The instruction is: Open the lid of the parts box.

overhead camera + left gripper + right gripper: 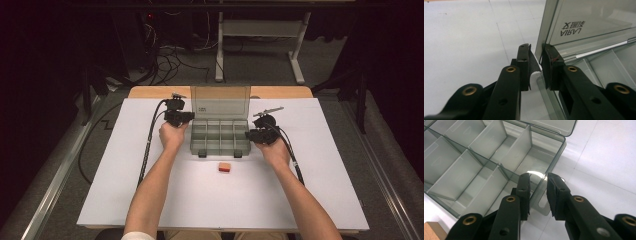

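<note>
white table (150, 190) carries a clear compartment box (220, 136) at its middle, lid (220, 103) upright, the left claw (187, 117) clamped on its left wall, the right claw (251, 135) gripping its right wall, an orange block (224, 167) lying just nearer the person.

The orange block (432, 230) is cut off at the frame's corner.

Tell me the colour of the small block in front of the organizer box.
Orange-red block, clearest in the high view.
</note>
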{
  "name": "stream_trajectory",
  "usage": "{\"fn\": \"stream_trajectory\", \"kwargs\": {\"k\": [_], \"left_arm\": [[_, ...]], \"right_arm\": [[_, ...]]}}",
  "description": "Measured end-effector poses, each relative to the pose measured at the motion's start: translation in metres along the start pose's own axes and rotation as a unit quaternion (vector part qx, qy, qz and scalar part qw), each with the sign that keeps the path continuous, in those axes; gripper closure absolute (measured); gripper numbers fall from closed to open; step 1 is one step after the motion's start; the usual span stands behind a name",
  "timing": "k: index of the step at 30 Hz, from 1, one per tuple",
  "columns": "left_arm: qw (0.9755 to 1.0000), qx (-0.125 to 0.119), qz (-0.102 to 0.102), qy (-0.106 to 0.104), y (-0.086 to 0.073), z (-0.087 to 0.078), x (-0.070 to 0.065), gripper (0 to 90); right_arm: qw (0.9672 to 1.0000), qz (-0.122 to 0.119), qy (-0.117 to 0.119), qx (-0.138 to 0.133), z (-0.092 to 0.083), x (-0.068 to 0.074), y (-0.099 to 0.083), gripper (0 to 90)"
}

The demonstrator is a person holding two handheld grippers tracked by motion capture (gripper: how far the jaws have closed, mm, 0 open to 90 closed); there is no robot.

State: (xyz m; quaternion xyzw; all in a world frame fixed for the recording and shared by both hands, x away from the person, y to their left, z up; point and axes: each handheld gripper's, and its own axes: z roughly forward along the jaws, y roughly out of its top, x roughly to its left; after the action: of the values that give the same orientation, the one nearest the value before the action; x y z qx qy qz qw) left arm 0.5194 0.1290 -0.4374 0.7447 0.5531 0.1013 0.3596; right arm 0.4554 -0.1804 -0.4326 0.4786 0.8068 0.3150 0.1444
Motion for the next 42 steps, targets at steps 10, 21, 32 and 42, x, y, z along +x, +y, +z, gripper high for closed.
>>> {"fn": "stream_trajectory", "kwargs": {"k": [10,21,32,42], "left_arm": [[0.9999,0.002,0.013,0.007,0.000,0.000,-0.002,76.9],[0.9982,0.005,0.048,0.036,0.000,-0.001,-0.009,75.1],[0.9946,-0.006,0.093,0.047,-0.002,-0.022,-0.012,60.3],[0.9944,-0.010,0.101,0.031,-0.014,-0.047,-0.008,57.3]], "right_arm": [[0.9998,0.021,0.005,0.001,0.000,-0.001,0.000,73.7],[0.9998,0.021,0.005,-0.004,0.000,-0.001,-0.002,73.7],[0.9999,0.012,-0.002,-0.006,0.000,0.001,-0.003,73.8],[0.9998,0.015,-0.005,-0.011,0.000,0.002,-0.004,73.8]]}}
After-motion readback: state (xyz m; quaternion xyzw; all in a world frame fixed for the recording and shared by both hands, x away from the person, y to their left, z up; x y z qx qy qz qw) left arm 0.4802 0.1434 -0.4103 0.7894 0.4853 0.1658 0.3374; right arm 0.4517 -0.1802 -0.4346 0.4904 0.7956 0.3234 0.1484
